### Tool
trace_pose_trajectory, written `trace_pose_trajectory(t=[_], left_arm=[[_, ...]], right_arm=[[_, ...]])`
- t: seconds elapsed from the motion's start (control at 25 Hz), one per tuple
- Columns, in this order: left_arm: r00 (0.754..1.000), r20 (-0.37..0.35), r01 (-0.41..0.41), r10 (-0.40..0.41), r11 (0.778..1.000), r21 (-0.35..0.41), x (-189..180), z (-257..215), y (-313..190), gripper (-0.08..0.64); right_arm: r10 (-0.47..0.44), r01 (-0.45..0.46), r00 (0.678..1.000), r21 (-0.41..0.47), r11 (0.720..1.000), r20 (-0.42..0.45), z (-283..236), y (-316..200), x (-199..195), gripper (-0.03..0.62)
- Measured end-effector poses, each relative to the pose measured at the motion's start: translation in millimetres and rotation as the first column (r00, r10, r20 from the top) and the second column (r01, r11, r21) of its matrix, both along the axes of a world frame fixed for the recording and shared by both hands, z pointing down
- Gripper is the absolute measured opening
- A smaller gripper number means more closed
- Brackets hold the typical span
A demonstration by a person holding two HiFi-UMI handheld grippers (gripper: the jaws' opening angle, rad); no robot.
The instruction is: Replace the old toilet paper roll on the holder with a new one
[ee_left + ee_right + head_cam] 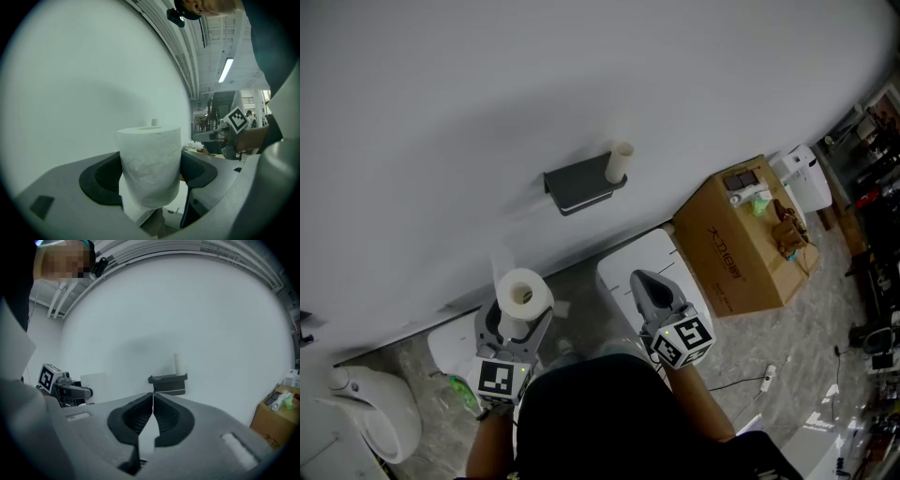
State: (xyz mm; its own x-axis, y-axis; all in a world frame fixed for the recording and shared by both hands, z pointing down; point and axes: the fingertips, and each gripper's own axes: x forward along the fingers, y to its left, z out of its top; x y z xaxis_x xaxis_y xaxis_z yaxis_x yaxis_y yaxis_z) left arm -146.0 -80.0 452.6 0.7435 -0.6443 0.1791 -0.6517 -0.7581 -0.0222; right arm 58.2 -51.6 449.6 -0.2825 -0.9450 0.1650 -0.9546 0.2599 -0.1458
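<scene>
**New roll held, old core on the holder**

A bare white wall [487, 84] fills the head view. The holder [581, 186] hangs on it, the core [620, 161] upright at its right end. Our left gripper [517, 328] carries the roll [522, 296], with the right gripper [645, 281] alongside, both well short. A box [741, 239] stands clear at right. Left gripper view: jaws clamped across the roll's sides — soft, light and crushable, we judge. Right gripper view: jaws together, empty, facing the holder — the stiff core wants a rim pinch.
</scene>
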Motion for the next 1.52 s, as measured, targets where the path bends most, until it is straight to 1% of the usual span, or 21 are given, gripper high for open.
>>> trace_pose_trajectory(t=[0.12, 0.28, 0.36, 0.44, 0.56, 0.76, 0.84, 0.96, 1.0, 1.12, 1.2, 1.24, 1.32, 1.4, 1.52], left_arm=[[1.0, -0.006, 0.03, -0.03, 0.999, -0.031, -8, 0, -5, 0.382], [0.998, 0.01, 0.058, -0.058, 0.998, 0.006, -21, 3, -13, 0.382], [0.996, 0.018, 0.083, -0.083, 0.996, -0.01, -27, 7, -16, 0.382], [0.993, 0.031, 0.111, -0.111, 0.994, -0.011, -32, 11, -20, 0.382], [0.988, 0.019, 0.155, -0.155, 0.988, -0.008, -34, 3, -29, 0.382], [0.977, 0.047, 0.207, -0.207, 0.978, -0.005, -32, 10, -34, 0.382], [0.972, 0.052, 0.228, -0.228, 0.974, -0.009, -29, 12, -38, 0.383], [0.965, 0.052, 0.259, -0.258, 0.966, -0.015, -23, 12, -43, 0.382], [0.962, 0.049, 0.27, -0.269, 0.963, -0.019, -21, 12, -44, 0.382], [0.95, 0.046, 0.31, -0.308, 0.95, -0.049, -14, 8, -49, 0.383], [0.943, 0.044, 0.333, -0.331, 0.941, -0.057, -10, 5, -53, 0.383], [0.938, 0.04, 0.346, -0.344, 0.936, -0.061, -8, 3, -54, 0.382], [0.929, 0.032, 0.371, -0.369, 0.926, -0.071, -6, 2, -56, 0.383], [0.926, 0.041, 0.376, -0.375, 0.925, -0.045, -6, 3, -56, 0.383], [0.919, 0.047, 0.393, -0.391, 0.919, -0.028, -6, 4, -56, 0.383]], right_arm=[[-0.016, 0.016, 1.0, -0.004, 1.0, -0.003, 2, -12, -5, 0.002], [-0.055, 0.055, 0.998, -0.006, 0.998, -0.003, 4, -31, -14, 0.002], [-0.08, 0.08, 0.997, -0.006, 0.997, -0.001, 2, -41, -17, 0.002], [-0.104, 0.104, 0.995, -0.002, 0.995, 0.0, 1, -51, -19, 0.002], [-0.135, 0.135, 0.991, 0.001, 0.991, 0.002, 1, -67, -20, 0.002], [-0.162, 0.162, 0.987, 0.004, 0.987, -0.011, 2, -92, -7, 0.002], [-0.151, 0.151, 0.988, 0.011, 0.988, -0.016, 1, -103, 4, 0.002], [-0.11, 0.111, 0.993, 0.036, 0.993, -0.028, -5, -120, 27, 0.007], [-0.094, 0.095, 0.995, 0.046, 0.994, -0.035, -8, -126, 36, 0.041], [-0.054, 0.058, 0.997, 0.075, 0.995, -0.051, -17, -145, 61, 0.099], [-0.044, 0.05, 0.997, 0.089, 0.995, -0.062, -23, -158, 72, 0.139], [-0.047, 0.053, 0.997, 0.094, 0.994, -0.066, -25, -164, 77, 0.159], [-0.067, 0.074, 0.995, 0.105, 0.992, -0.072, -31, -176, 81, 0.179], [-0.099, 0.109, 0.991, 0.115, 0.987, -0.084, -36, -187, 79, 0.2], [-0.149, 0.16, 0.984, 0.121, 0.98, -0.098, -42, -202, 71, 0.241]])
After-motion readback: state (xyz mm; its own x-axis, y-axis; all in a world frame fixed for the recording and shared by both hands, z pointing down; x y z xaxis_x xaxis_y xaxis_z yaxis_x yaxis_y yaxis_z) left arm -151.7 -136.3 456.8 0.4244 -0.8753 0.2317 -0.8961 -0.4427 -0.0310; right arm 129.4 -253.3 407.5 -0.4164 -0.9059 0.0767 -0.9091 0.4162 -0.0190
